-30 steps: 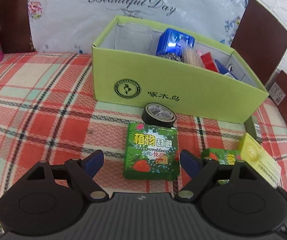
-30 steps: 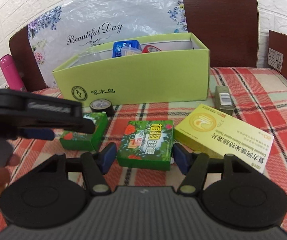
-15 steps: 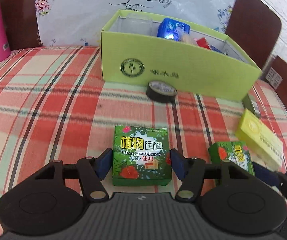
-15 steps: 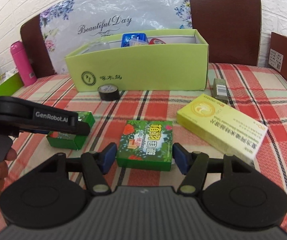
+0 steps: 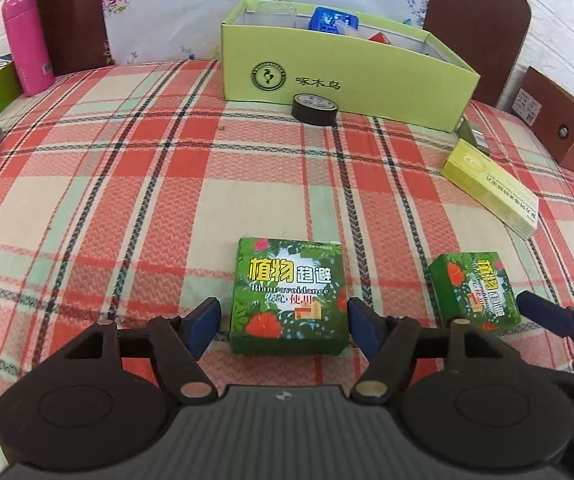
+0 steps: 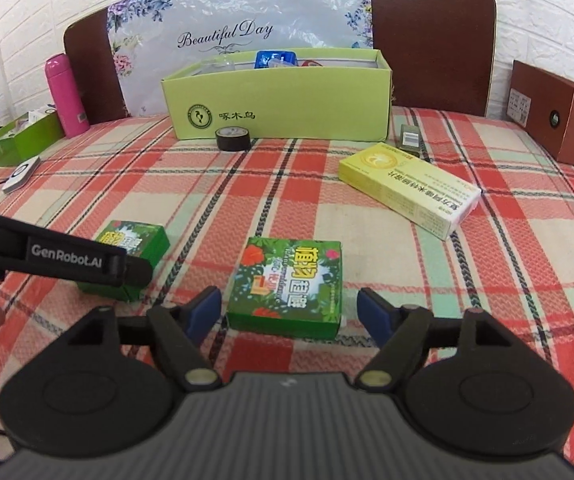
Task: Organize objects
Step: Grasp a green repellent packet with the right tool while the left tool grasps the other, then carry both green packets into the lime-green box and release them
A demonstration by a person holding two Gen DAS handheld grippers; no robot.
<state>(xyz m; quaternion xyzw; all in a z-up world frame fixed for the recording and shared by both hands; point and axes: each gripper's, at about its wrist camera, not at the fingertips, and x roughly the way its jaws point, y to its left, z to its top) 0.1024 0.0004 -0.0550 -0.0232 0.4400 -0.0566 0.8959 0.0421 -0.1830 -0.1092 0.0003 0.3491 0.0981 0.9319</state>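
Two small green leaf-print boxes lie on the plaid tablecloth. My left gripper is open, its blue pads on either side of one green box, not touching it. My right gripper is open around the other green box, also with gaps. Each view shows the other box to the side: in the left wrist view, in the right wrist view partly behind the left gripper's arm. A lime-green storage box, also seen in the right wrist view, stands at the back holding several items.
A black tape roll sits in front of the storage box. A long yellow box and a small grey-green pack lie to the right. A pink bottle, a green tray, a brown box and chairs ring the table.
Both grippers have drawn back from the storage box and sunk lower. Each still has its green box between open jaws. The left jaws narrowed around their box early on.
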